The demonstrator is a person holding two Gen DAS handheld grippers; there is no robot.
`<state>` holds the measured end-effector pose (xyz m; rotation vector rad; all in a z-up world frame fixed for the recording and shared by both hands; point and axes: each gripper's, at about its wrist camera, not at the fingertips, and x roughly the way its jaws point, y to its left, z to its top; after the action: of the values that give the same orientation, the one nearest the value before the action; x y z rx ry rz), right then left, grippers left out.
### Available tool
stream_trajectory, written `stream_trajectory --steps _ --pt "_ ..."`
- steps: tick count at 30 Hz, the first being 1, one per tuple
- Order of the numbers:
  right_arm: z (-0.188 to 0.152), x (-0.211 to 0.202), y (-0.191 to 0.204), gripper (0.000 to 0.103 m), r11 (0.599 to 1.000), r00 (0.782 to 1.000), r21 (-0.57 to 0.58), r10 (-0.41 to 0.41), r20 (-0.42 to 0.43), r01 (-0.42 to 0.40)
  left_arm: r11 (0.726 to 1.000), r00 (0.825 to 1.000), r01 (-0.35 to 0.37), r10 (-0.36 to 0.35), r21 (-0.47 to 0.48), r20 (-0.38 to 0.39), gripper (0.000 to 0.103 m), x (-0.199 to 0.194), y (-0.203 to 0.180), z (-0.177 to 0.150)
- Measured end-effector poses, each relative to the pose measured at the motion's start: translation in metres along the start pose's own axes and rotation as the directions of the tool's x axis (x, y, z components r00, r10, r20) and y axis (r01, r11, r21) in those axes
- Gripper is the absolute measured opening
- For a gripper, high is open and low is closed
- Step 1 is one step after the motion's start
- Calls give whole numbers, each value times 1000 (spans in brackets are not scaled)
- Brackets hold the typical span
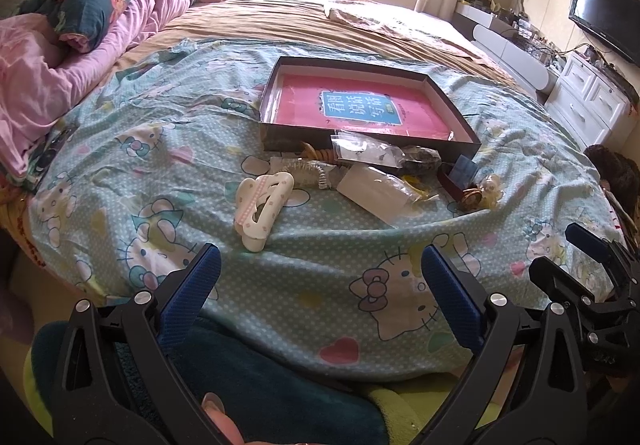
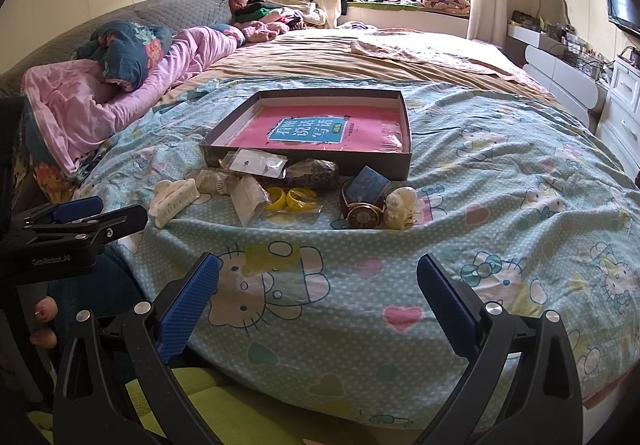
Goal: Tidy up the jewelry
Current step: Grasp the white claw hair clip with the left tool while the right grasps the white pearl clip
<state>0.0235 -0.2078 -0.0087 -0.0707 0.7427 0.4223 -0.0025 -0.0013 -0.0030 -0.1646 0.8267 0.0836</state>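
A shallow dark box [image 1: 456, 105] [image 2: 406, 161] with a pink book inside lies on the bed. In front of it sits a pile of accessories: a white hair claw [image 1: 260, 205] [image 2: 174, 201], a clear bag with earrings [image 1: 362, 149] [image 2: 256, 163], yellow bangles [image 2: 298, 199], a wristwatch [image 2: 362, 215] [image 1: 472, 197] and a cream ornament [image 2: 400, 207]. My left gripper [image 1: 320, 269] is open and empty, near the bed's front edge below the claw. My right gripper [image 2: 318, 277] is open and empty, below the watch.
The bed has a Hello Kitty sheet [image 2: 500, 229], with pink bedding [image 1: 40, 85] at the left. White drawers [image 1: 588, 101] and a TV [image 1: 604, 13] stand at the right. A green and teal blanket [image 1: 280, 385] lies under the grippers.
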Motion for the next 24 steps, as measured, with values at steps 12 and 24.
stream_trajectory --steps 12,24 --pt "9 15 0 99 998 998 -40 55 -20 -55 999 999 -33 32 -36 -31 94 13 20 4" --pt "31 38 -7 99 996 997 -39 74 -24 -75 987 991 -104 93 -124 -93 94 35 67 13"
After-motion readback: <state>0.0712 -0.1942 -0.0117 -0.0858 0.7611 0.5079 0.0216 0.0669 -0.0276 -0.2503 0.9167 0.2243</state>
